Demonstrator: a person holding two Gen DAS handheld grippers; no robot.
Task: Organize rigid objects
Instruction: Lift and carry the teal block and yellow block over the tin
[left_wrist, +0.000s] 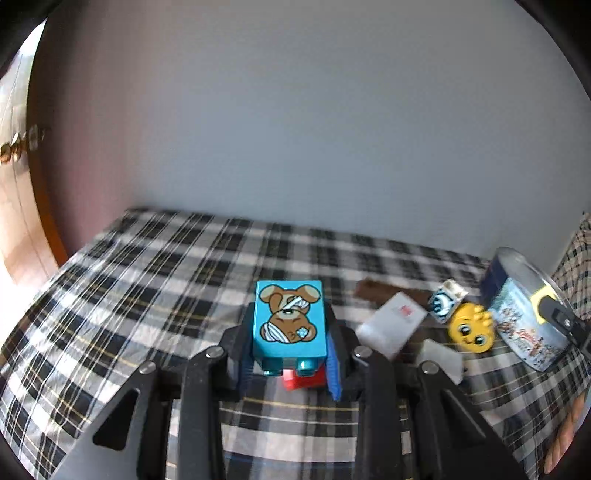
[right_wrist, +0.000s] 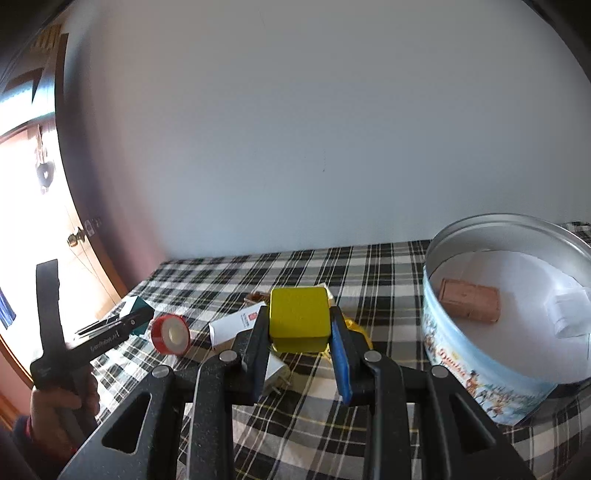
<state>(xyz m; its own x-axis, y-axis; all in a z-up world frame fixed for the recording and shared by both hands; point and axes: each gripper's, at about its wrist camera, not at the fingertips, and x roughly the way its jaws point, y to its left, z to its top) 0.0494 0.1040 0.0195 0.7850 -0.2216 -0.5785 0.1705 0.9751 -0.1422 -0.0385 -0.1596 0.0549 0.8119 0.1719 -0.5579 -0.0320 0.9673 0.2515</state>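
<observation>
My left gripper (left_wrist: 291, 334) is shut on a teal block (left_wrist: 288, 314) printed with a bandaged bear, held above the plaid tablecloth (left_wrist: 147, 288). A red thing (left_wrist: 301, 380) shows just under the block. My right gripper (right_wrist: 299, 323) is shut on a yellow block (right_wrist: 299, 314), held left of an open round tin (right_wrist: 476, 373). A brown block (right_wrist: 469, 301) and white paper lie inside the tin. In the right wrist view the left gripper (right_wrist: 138, 319) with the teal block (right_wrist: 142, 304) is at the far left, above a red tape roll (right_wrist: 170, 334).
On the cloth lie a white card box (left_wrist: 393, 325), a small white block with a blue eye (left_wrist: 445, 301), a yellow face toy (left_wrist: 471, 328) and a brown piece (left_wrist: 380, 290). A white plug-like piece (right_wrist: 275, 373) sits under the right gripper. A wall stands behind the table; a door is at left.
</observation>
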